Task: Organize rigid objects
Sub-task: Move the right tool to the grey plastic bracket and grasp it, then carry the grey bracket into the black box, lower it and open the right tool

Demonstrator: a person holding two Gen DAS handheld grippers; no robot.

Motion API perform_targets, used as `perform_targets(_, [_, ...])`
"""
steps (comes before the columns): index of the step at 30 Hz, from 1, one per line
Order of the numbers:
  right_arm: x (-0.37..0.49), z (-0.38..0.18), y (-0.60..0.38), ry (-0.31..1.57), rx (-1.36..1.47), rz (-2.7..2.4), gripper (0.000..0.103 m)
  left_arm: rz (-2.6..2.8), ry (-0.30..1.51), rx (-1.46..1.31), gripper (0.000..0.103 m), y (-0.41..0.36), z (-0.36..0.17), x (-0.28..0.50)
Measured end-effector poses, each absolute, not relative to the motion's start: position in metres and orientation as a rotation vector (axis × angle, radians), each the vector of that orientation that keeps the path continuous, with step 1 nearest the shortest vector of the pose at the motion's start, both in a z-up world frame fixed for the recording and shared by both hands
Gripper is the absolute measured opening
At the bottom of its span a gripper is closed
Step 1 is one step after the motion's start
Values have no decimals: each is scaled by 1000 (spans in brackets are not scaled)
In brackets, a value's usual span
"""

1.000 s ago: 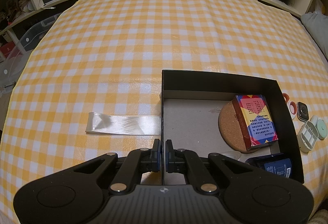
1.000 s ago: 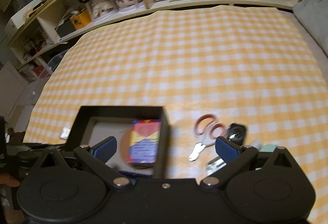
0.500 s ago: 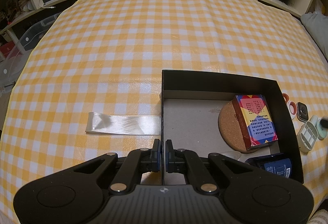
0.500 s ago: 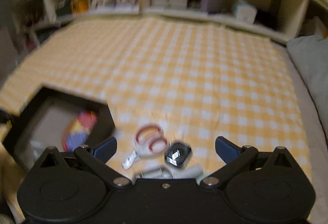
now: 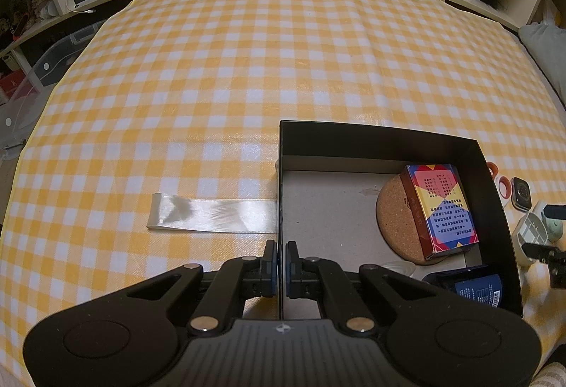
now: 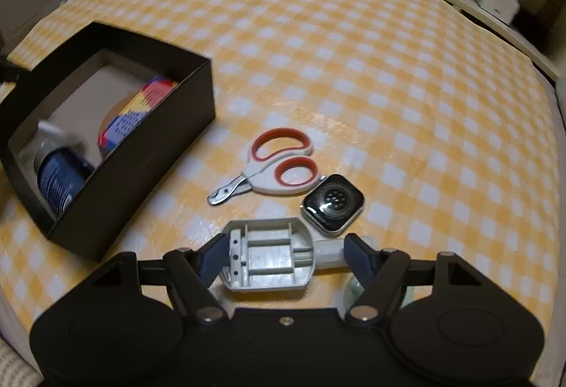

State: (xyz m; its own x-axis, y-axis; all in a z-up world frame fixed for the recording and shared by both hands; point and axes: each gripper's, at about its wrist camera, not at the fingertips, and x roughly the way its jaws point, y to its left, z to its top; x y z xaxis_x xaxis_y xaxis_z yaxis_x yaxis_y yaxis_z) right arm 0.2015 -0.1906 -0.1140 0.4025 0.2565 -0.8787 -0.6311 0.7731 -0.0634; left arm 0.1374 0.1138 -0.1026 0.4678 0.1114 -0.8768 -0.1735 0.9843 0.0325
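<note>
Our left tool (image 5: 279,261) sits low at the near edge of the counter (image 5: 247,68), its 2 fingers pinched tight on the left wall of the black box (image 5: 371,143). Inside the box we've got a cork coaster (image 5: 396,217) with a colourful card box (image 5: 442,206) lying on it, plus a dark blue can (image 5: 474,284) in the near right corner. A strip of clear tape (image 5: 212,217) lies flat just left of the box.

Our right tool (image 6: 283,254) points down at the counter with its fingers spread wide on either side of the grey plastic piece (image 6: 272,252), not squeezing it. Just past that piece lie the watch body (image 6: 332,203) and the red-handled clippers (image 6: 272,171), close together.
</note>
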Motion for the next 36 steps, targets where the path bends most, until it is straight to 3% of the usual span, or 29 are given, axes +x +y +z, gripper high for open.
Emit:
perform_targets(14, [195,-101,-190,986,-380,676,86,175,1070,-64,3,115,-102,138])
perform_targets(18, [187,-114,-176,1024,-503,685,82,175,1070,-64,3,115,-102,138])
perform_targets(20, [185,-119,-171,1029,-549,679,71,175,1071,-64,3,115,-102,138])
perform_targets(36, [187,-123,-166,1002,-588,665,74,175,1071,-65,3,114,-102,138])
